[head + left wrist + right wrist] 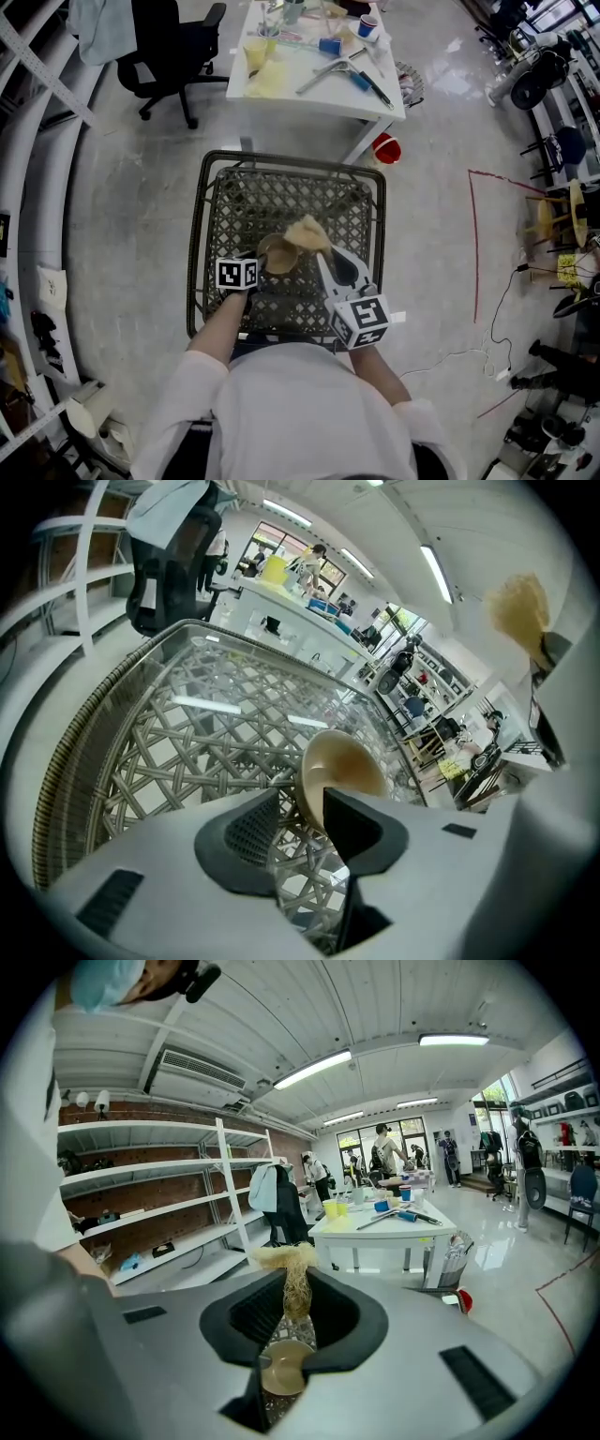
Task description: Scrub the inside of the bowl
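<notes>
A tan bowl (277,254) rests on the glass-topped wicker table (199,244). In the left gripper view the bowl (344,764) looks tipped, its hollow facing my left gripper (300,805). That gripper's jaws stand open on either side of the near rim, and the pads do not press on it. My right gripper (322,251) is shut on a straw-coloured fibre scrubber (307,232) and holds it just right of and above the bowl. In the right gripper view the scrubber (294,1283) sticks up between the jaws of the right gripper (295,1305), with the bowl (284,1370) below.
Beyond the wicker table stands a white table (281,80) with cups and tools. A black office chair (169,42) is at the back left. A red object (385,148) sits by the table leg. Red tape (475,244) and cables run along the floor at the right.
</notes>
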Available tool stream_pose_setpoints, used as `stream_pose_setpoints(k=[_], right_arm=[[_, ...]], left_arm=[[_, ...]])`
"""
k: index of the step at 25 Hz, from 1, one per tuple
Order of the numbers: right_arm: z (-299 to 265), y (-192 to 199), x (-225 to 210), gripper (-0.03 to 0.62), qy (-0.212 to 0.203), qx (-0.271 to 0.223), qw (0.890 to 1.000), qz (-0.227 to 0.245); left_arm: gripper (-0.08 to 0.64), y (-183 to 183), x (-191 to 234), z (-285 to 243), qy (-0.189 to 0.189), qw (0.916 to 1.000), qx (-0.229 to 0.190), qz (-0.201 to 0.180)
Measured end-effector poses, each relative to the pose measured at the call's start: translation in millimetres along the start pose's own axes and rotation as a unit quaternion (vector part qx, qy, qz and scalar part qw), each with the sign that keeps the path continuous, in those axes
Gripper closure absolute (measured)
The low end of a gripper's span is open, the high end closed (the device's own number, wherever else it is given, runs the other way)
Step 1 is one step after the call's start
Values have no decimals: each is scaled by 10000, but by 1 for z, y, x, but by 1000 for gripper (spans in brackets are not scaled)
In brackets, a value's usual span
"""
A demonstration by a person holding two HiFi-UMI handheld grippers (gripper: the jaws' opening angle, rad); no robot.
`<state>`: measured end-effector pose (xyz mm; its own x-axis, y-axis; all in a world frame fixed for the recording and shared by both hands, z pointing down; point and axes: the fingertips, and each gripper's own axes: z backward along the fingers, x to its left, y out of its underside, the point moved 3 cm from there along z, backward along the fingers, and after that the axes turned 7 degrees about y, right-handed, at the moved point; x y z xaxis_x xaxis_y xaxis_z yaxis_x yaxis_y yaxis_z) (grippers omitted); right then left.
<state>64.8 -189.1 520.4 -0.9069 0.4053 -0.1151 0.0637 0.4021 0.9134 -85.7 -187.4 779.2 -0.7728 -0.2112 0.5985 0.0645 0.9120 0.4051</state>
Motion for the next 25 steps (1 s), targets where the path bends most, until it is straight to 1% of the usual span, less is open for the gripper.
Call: stream_pose_setpoints(k=[3, 6, 7, 13, 18, 25], right_arm=[[0, -1, -2, 515, 16, 16, 10000, 0], [-2, 0, -1, 515, 6, 21, 10000, -21], [-2, 0, -1, 515, -1, 24, 10000, -28], [-2, -1, -4, 515, 11, 2, 10000, -64], [0, -1, -7, 515, 17, -51, 10000, -61], [3, -7, -5, 515, -13, -192, 9998, -45]], left_arm=[[405, 0, 0, -3, 11, 10000, -38, 83], [483, -1, -1, -2, -41, 10000, -26, 31], [492, -2, -1, -2, -71, 10000, -38, 19], [514, -7, 1, 0, -160, 9998, -152, -6], [514, -14, -3, 4, -193, 9994, -269, -30], [515, -33, -10, 22, -269, 9974, -631, -199]])
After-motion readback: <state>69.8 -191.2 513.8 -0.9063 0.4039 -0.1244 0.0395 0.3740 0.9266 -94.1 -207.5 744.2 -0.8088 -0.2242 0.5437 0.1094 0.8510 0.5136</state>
